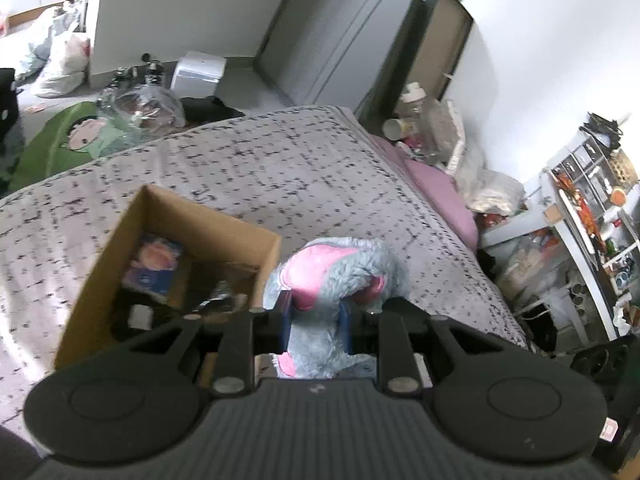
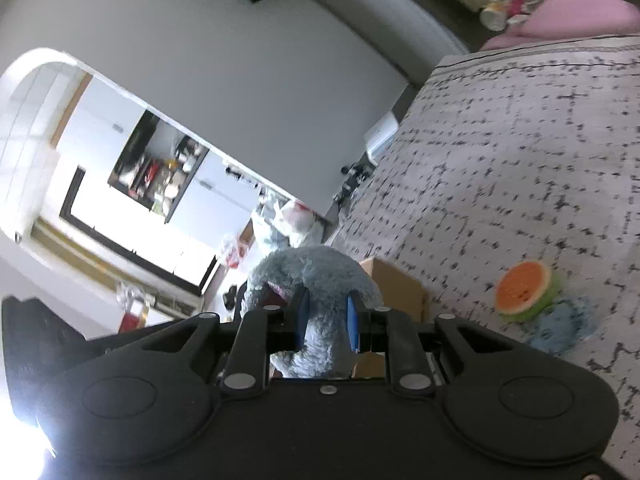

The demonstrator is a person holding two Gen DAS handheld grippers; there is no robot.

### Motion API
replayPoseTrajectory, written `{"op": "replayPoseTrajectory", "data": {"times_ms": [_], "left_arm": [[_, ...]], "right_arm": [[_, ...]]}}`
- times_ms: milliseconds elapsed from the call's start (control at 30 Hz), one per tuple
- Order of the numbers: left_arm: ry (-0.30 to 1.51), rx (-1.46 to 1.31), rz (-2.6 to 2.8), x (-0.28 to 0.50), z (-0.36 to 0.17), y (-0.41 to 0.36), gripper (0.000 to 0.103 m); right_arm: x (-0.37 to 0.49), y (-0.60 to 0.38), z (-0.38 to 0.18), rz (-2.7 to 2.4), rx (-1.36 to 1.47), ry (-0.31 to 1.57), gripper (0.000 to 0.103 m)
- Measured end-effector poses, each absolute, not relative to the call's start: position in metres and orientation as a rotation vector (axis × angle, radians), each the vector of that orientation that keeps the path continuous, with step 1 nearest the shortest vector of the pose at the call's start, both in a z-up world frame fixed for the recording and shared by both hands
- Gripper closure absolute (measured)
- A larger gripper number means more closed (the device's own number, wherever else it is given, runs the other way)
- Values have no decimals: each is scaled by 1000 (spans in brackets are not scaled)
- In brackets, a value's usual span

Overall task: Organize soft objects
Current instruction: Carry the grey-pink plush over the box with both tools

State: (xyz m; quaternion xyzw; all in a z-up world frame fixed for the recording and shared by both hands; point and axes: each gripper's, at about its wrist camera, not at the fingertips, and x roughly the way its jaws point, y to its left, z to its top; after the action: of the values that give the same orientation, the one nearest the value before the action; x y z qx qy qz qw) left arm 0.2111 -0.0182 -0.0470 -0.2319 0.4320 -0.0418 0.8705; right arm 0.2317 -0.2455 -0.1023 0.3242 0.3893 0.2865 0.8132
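Note:
A fluffy blue-grey and pink plush toy (image 1: 336, 272) is held in the air between both grippers. My left gripper (image 1: 316, 320) is shut on its lower part, just right of an open cardboard box (image 1: 100, 272) standing on the bed. My right gripper (image 2: 328, 320) is shut on another part of the same plush (image 2: 316, 272), with the box's corner (image 2: 396, 284) behind it. An orange-and-green round soft toy (image 2: 524, 286) and a blue fluffy cloth (image 2: 564, 326) lie on the bed to the right.
The bed has a grey speckled cover (image 1: 280, 168) with a pink sheet (image 1: 444, 196) at its far side. The box holds a colourful packet (image 1: 154, 266) and dark items. Bags, bottles and a cluttered shelf (image 1: 592, 216) line the walls.

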Motion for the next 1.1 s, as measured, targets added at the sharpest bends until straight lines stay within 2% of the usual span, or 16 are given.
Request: {"op": "replayPoseTrajectory", "data": {"times_ms": [733, 1100], "left_arm": [[1022, -592, 36, 195, -94, 54, 81], [1092, -632, 46, 201, -132, 61, 80]], "right_arm": [[218, -161, -119, 667, 446, 936, 82], [212, -135, -130, 629, 246, 990, 78]]}}
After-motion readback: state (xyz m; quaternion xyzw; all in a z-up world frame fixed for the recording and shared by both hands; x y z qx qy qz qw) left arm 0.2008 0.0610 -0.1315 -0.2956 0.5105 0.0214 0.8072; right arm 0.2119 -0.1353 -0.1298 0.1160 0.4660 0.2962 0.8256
